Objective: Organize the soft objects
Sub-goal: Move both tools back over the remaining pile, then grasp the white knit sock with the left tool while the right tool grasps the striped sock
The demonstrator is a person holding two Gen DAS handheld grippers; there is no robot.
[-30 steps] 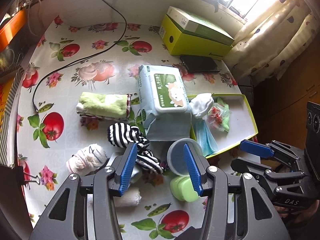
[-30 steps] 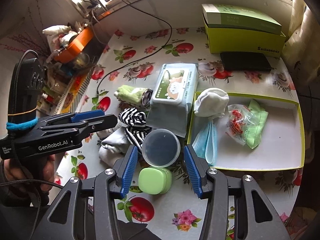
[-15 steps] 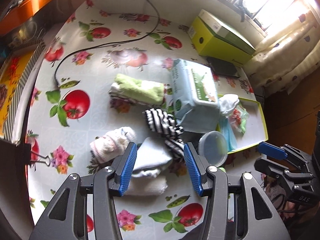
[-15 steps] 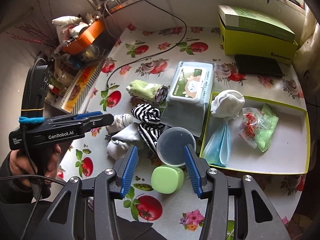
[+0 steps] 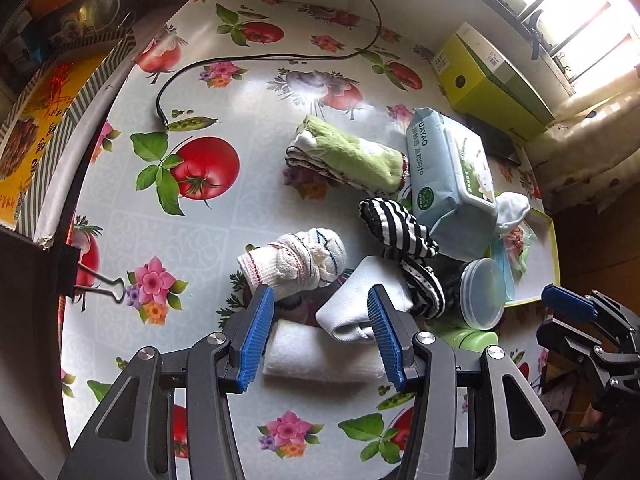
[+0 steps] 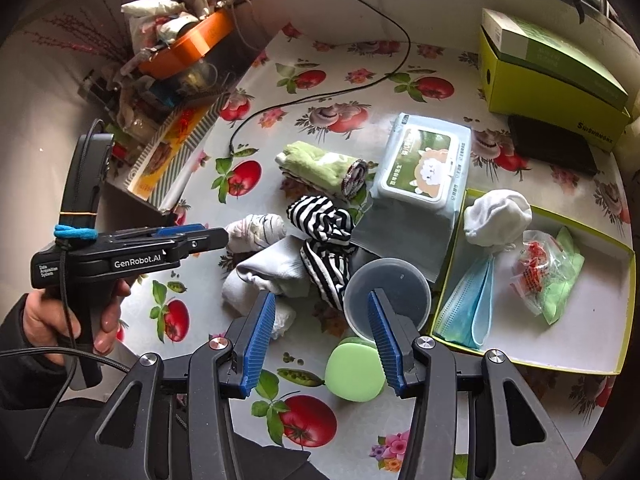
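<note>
Soft items lie bunched mid-table: a green rolled towel (image 5: 352, 158) (image 6: 320, 168), a black-and-white striped sock (image 5: 400, 232) (image 6: 326, 236), a white patterned sock roll (image 5: 296, 260) (image 6: 258, 232), a white folded cloth (image 5: 360, 304) (image 6: 272, 270) and a white towel roll (image 5: 320, 356). My left gripper (image 5: 320, 336) is open and empty, hovering over the white cloths; it also shows in the right wrist view (image 6: 196, 238). My right gripper (image 6: 320, 336) is open and empty above the table's near edge. A yellow-rimmed box (image 6: 560, 344) holds a white sock ball (image 6: 500, 216), a blue mask (image 6: 468, 304) and a plastic packet (image 6: 548, 272).
A wet-wipes pack (image 6: 424, 164) lies beside the box. A clear round tub (image 6: 386, 292) and a green round case (image 6: 354, 368) sit near the front. A green carton (image 6: 556, 76), a black cable (image 5: 240, 64) and a binder clip (image 5: 96, 280) are further off.
My left gripper has swung left and closer, from over the tub and striped sock to over the white cloths. My right gripper has drawn back slightly. Both stay open.
</note>
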